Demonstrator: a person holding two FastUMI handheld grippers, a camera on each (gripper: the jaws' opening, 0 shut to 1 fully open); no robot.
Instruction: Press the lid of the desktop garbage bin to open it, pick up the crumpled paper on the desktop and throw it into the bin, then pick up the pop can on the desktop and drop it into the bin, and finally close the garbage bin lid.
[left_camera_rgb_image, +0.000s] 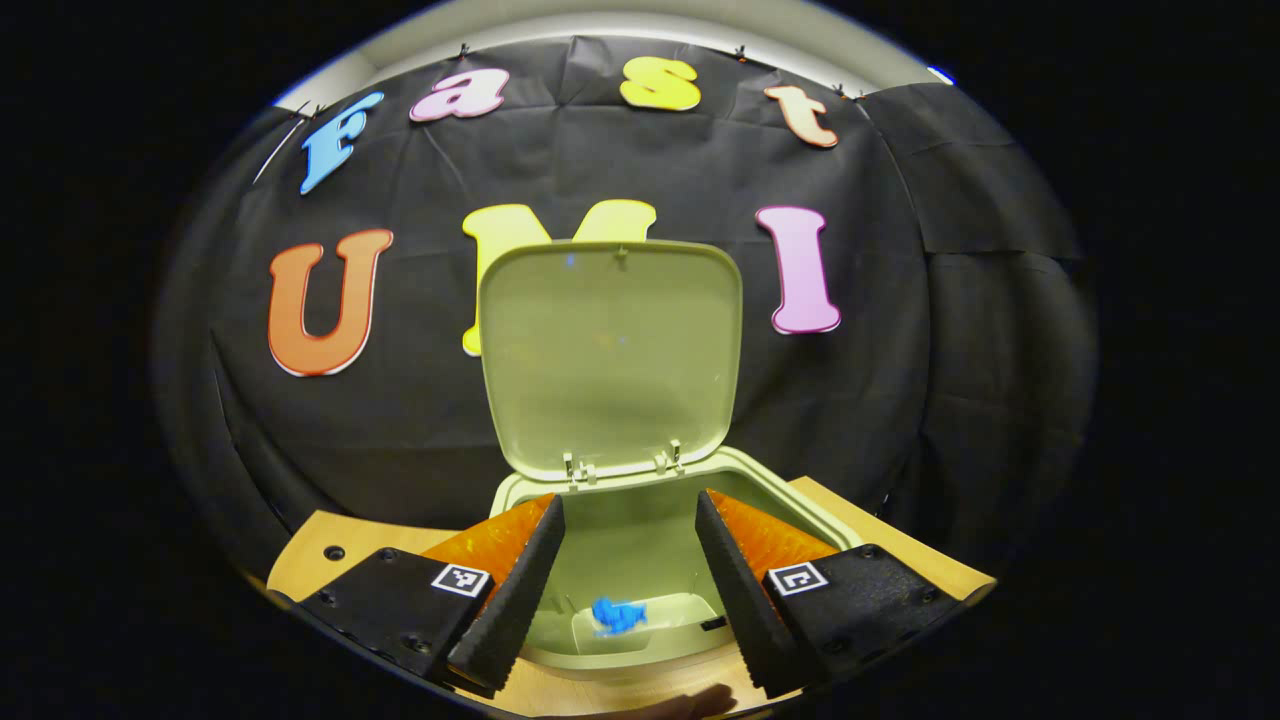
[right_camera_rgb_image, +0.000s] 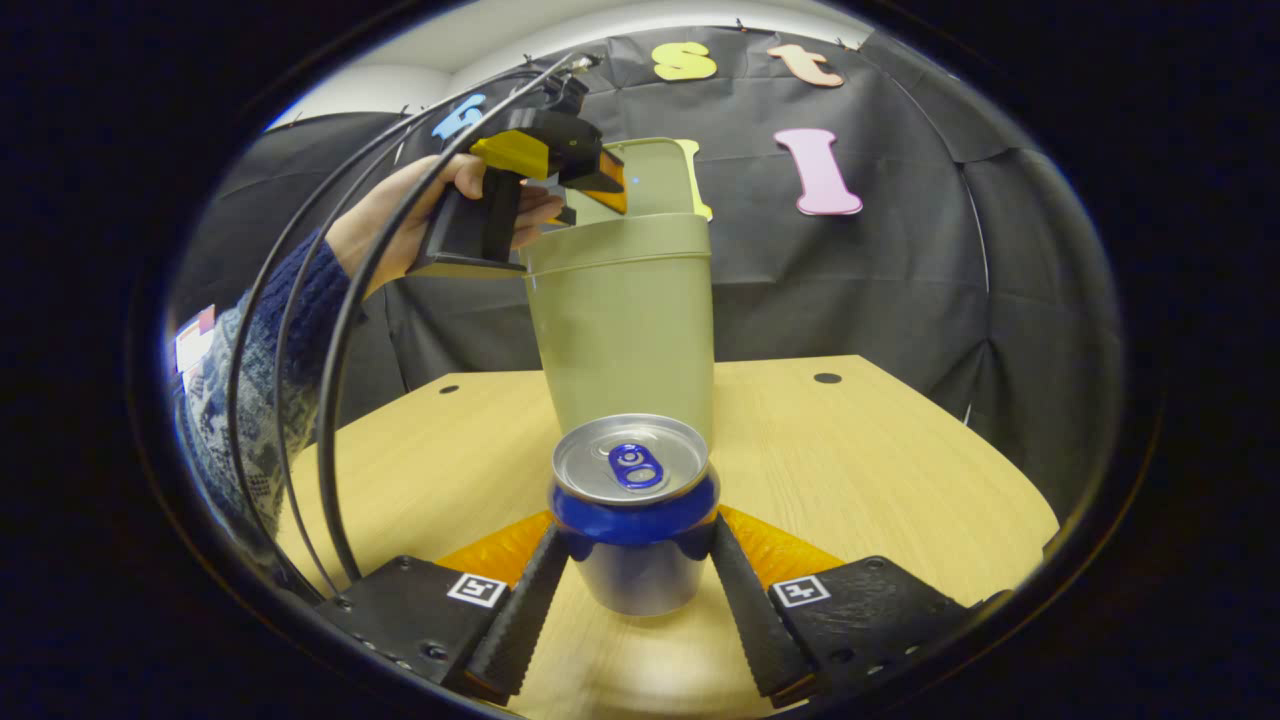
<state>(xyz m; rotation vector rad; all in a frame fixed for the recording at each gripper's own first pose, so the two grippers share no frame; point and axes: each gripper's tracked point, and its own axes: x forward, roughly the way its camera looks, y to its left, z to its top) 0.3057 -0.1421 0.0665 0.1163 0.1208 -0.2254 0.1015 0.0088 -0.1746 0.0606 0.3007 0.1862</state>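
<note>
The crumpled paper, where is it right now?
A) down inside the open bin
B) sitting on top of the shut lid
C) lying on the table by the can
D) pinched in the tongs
A: in the left gripper view the blue crumpled paper lies at the bottom of the bin, whose lid stands up open, between the open left tongs.

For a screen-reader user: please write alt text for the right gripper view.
A pop can stands upright on the wooden table between the right gripper's jaws. Behind it stands the open bin, with a hand holding the left gripper above.
</note>
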